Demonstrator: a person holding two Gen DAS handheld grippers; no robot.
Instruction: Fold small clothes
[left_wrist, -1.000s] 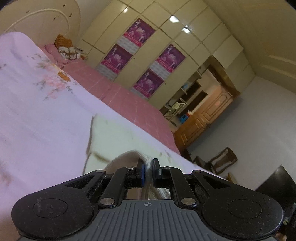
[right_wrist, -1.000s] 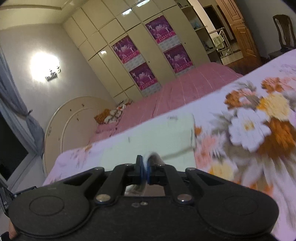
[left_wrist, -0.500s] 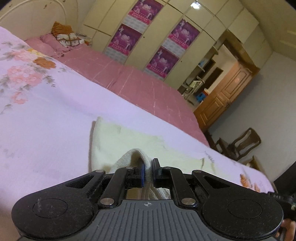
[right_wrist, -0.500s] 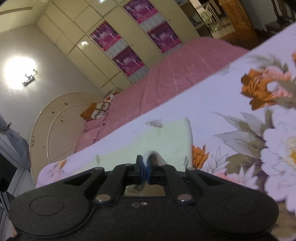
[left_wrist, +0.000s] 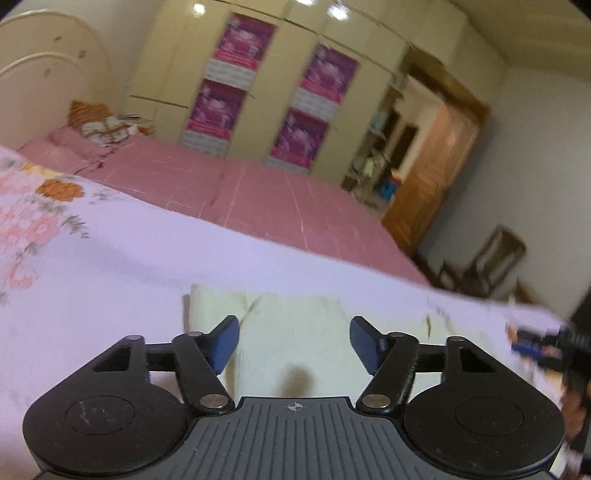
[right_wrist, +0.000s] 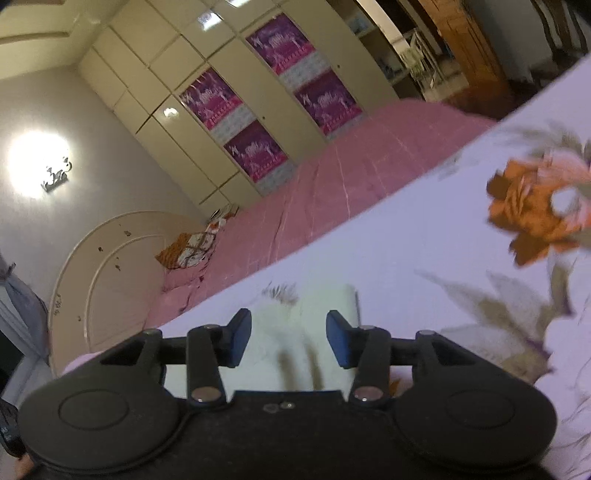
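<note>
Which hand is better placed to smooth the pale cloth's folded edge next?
Probably left: the left tongs, opening and empty, sit over a broad stretch of cloth; the right tongs sit by its end.

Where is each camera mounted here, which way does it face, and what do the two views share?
Left wrist: sits behind the left gripper, jaws opening, looking over the pale yellow cloth on the floral sheet; right gripper at the edge.
Right wrist: sits behind the right gripper, jaws opening over the same cloth.
Shared: cloth, pink bedspread, postered wardrobe, headboard.
</note>
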